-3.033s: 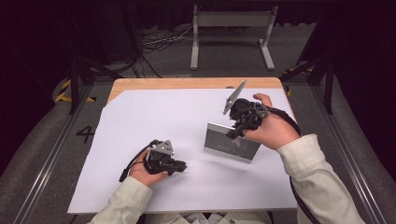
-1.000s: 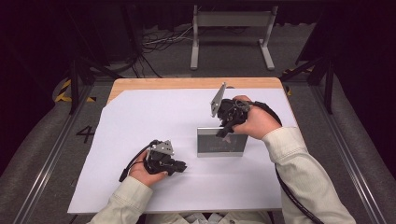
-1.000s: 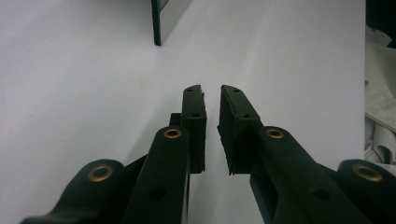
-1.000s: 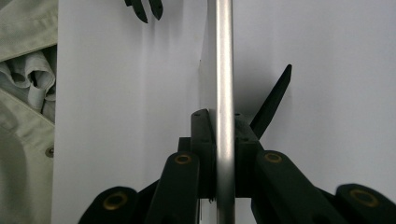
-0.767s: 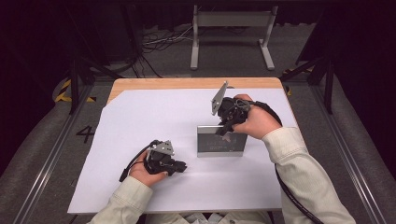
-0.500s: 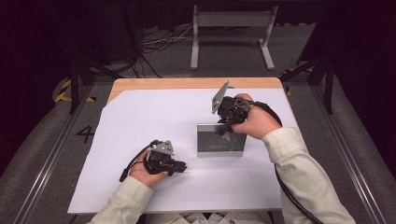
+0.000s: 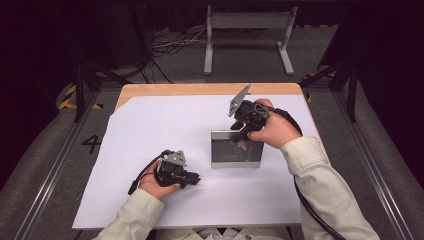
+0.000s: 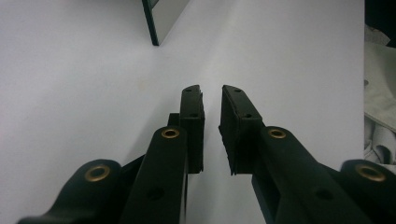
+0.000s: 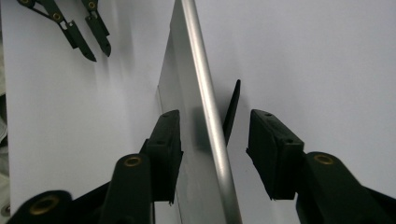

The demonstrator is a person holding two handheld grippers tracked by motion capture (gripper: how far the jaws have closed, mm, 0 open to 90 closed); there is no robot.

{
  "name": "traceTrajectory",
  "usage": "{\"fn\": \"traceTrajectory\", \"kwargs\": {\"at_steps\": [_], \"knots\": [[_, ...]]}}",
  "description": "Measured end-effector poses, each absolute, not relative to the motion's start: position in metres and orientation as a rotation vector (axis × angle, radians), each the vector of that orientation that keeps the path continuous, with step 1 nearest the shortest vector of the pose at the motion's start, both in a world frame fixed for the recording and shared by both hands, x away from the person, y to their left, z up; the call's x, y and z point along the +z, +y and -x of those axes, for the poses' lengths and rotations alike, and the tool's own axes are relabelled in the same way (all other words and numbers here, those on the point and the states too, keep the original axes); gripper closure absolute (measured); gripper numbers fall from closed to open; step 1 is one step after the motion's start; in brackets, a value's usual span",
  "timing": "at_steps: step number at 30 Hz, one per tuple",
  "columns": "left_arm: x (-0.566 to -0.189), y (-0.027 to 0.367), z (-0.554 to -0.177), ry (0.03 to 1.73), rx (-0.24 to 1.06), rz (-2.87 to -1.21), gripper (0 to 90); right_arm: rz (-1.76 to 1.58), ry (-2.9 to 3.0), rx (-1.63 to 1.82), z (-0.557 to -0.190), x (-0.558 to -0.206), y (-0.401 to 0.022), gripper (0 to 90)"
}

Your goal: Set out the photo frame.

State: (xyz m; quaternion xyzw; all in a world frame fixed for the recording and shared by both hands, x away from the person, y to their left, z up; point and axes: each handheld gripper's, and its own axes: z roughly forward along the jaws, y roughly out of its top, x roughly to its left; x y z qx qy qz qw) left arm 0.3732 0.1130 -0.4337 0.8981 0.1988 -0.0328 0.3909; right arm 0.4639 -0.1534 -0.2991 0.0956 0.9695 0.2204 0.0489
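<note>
- The right gripper [image 9: 212, 154] straddles the top edge of a standing picture frame [image 7: 236, 149]; its jaws have just been opening and now stand clear of the metal rim on both sides, so the frame is released, not gripped.
- The frame stands upright on the white sheet [image 7: 165, 125] covering the bench [image 7: 200, 89], right of centre, propped by a dark back stand [image 9: 232, 109] seen in the right gripper view.
- Risk: the frame now depends on that thin stand alone. If the stand is not splayed far enough, or slides on the smooth sheet, I judge the frame could tip backward or fall flat on its face.
- Risk: the near pad [image 9: 169, 144] sits just beside the frame's front. A withdrawal that is not straight up along the rim could drag a pad against it and knock the frame over.
- Risk: the trailing cable of the right gripper runs along the sleeve near the frame; a sweep of the forearm could brush it.
- The left gripper [image 8: 211, 126] rests on the sheet well apart from the frame, its jaws nearly together with a narrow gap and nothing between them, too far away to steady the frame.
</note>
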Motion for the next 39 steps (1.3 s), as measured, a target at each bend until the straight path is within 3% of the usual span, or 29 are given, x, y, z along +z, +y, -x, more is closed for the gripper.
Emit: {"fn": "traceTrajectory", "kwargs": {"at_steps": [39], "knots": [[-0.434,0.123,-0.379,0.561,-0.048,-2.265,71.6,-0.346,2.841,0.799,-0.446,-0.273,-0.203,49.2]]}}
